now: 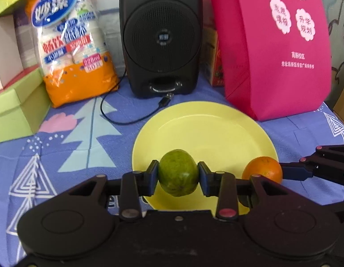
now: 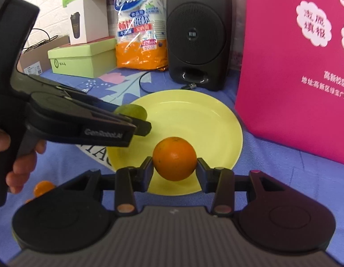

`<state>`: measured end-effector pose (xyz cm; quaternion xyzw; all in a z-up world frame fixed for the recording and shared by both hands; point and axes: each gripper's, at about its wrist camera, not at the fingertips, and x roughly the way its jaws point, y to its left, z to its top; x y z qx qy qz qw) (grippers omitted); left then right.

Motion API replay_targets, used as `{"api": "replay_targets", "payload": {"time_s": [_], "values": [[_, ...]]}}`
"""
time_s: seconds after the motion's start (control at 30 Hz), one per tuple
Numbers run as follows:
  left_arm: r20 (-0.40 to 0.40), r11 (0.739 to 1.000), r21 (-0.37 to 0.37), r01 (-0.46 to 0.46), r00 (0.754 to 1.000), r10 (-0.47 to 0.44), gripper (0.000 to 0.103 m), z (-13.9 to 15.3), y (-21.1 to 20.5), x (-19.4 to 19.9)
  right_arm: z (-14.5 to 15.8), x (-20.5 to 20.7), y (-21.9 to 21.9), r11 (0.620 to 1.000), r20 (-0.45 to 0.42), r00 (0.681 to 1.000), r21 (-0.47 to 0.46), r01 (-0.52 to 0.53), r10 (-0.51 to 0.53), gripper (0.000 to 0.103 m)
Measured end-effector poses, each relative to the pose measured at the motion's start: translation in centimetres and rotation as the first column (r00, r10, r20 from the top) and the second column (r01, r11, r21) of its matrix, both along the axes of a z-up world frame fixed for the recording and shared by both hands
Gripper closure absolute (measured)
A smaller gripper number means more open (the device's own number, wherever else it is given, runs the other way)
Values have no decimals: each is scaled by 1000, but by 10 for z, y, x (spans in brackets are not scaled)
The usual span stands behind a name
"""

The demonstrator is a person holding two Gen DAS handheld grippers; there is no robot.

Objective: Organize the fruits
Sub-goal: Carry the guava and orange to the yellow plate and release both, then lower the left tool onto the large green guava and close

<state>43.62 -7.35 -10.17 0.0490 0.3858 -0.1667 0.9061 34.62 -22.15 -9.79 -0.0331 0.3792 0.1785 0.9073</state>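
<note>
My left gripper is shut on a green fruit, held over the near rim of a yellow plate. To its right an orange sits in the right gripper's fingers. In the right wrist view my right gripper is shut on that orange, above the near part of the yellow plate. The left gripper reaches in from the left there, a hand on its handle, and the green fruit shows partly behind its fingers. The plate holds nothing else.
A black speaker with a loose cable stands behind the plate, a pink bag to its right, an orange packet of paper cups and green boxes to its left. Another orange fruit lies on the blue cloth.
</note>
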Motion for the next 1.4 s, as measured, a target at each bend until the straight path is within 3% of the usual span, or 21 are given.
{"api": "replay_targets", "payload": {"time_s": [0.2,0.3,0.37,0.47,0.57,0.63,0.7,0.8,0.93,1.23,1.4], "values": [[-21,1000,7,-23,1000,23,64,-10,1,7,-10,5,-1,1000,-20,1000,-1,9,-9,62],[-45,999,-20,-48,998,47,40,-5,8,8,-13,8,-3,1000,-27,999,10,22,-22,61],[-12,999,-26,-45,999,44,40,8,14,-3,-9,6,-3,1000,-17,1000,12,25,-25,54],[64,999,-12,-48,997,49,29,31,23,-28,6,-8,-8,999,28,999,22,36,-37,48],[112,998,-32,-56,992,59,29,49,39,-58,25,-30,-19,997,74,995,46,56,-59,47],[137,997,-47,-58,989,64,29,58,48,-81,37,-50,-28,993,105,991,83,78,-87,39],[160,997,-53,-61,985,69,26,64,54,-102,48,-72,-35,988,140,984,120,95,-111,19],[196,996,-40,-79,977,85,19,70,59,-138,61,-105,-40,982,191,973,164,96,-127,0],[229,995,-34,-95,968,101,8,69,63,-183,67,-138,-43,976,201,970,192,100,-138,0],[195,995,-20,-101,975,103,9,38,77,-267,54,-200,-30,982,145,987,184,47,-74,0],[177,997,-10,-80,981,80,11,21,77,-287,46,-217,-13,991,134,991,132,-13,-5,0]]}}
